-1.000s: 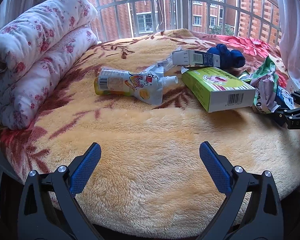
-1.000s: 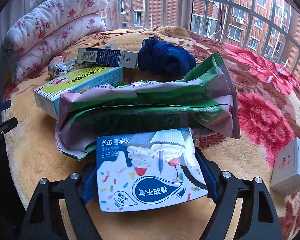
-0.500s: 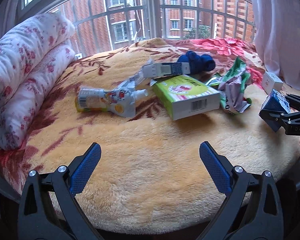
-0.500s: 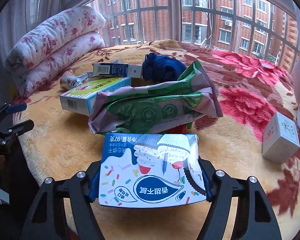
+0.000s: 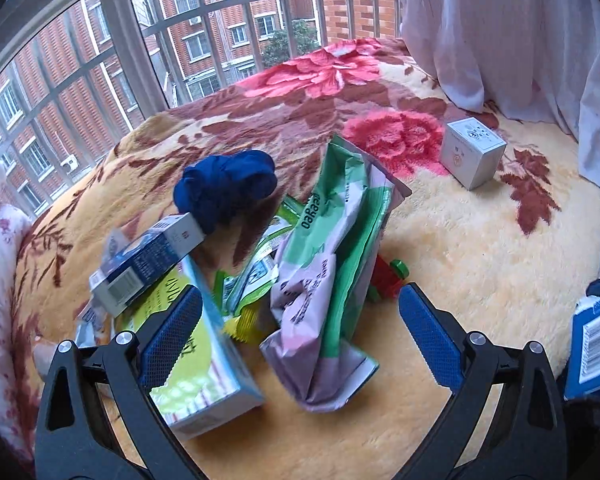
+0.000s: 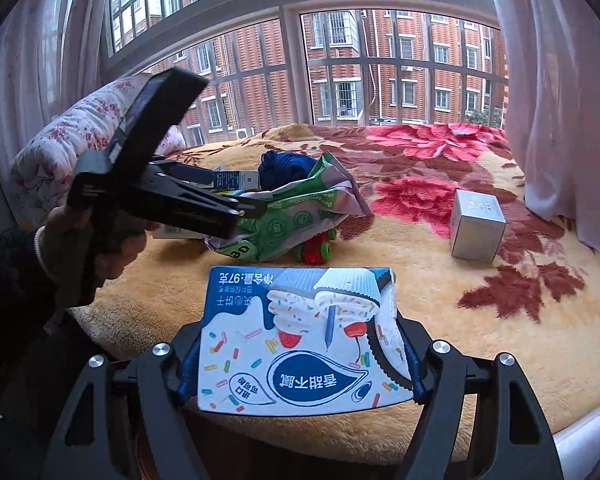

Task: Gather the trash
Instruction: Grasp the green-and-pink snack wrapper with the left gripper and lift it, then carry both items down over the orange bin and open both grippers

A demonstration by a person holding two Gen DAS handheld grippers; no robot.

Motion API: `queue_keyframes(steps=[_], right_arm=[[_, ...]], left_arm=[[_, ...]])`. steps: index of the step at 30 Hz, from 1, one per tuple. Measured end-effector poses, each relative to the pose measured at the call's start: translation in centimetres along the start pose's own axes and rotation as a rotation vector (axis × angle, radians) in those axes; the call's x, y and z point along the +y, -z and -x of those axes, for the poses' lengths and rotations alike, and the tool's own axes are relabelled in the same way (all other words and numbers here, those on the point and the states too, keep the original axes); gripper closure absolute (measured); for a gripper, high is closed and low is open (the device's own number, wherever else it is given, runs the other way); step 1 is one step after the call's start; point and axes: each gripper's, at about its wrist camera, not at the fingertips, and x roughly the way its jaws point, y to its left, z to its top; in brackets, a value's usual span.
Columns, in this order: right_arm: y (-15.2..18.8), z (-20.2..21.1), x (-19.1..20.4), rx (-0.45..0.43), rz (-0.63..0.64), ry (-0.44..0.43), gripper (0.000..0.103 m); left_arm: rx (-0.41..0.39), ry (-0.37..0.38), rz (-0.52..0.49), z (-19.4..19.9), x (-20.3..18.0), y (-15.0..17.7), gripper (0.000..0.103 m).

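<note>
Left wrist view: over the last second the left gripper (image 5: 300, 328) has swung from bare blanket to right over the trash pile, jaws wide and empty, astride the green-and-purple wrapper (image 5: 332, 280) beside the green box (image 5: 196, 364); likely the next pickup

Right wrist view: the right gripper (image 6: 300, 364) has pulled back toward the bed's edge, still clamped on the blue snack box (image 6: 300, 340), held level and clear of the pile

The left gripper (image 5: 300, 324) hangs with its jaws spread wide, nothing between them; the left hand (image 6: 100, 240) grips its handle, a dark sleeve at the wrist. The right gripper (image 6: 300, 360) is clamped on a box (image 6: 296, 336)
</note>
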Motion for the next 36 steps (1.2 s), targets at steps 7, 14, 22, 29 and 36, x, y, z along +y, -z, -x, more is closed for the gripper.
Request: queue_keyframes(steps=[7, 14, 22, 29, 36], right_arm=[[0.5, -0.4, -0.2, -0.012, 0.003, 0.006, 0.03], [1.1, -1.5, 0.0, -0.002, -0.012, -0.001, 0.03], [0.3, -1.0, 1.3, -0.02, 0.018, -0.021, 0.03], [0.4, 0.1, 4.7, -0.021, 0.059, -0.064, 0.03], [1.1, 0.5, 7.8, 0.0, 0.084, -0.113, 0.03]], left_arm=[[0.101, -0.028, -0.005, -4.2, -0.7, -1.2, 0.053], [0.036, -0.04, 0.003, -2.5, -0.3, -0.7, 0.091], [-0.122, 0.024, 0.136, 6.8, 1.6, 2.1, 0.091], [-0.184, 0.026, 0.18, 13.3, 1.9, 7.4, 0.091], [-0.198, -0.075, 0.201, 15.8, 2.2, 12.4, 0.091]])
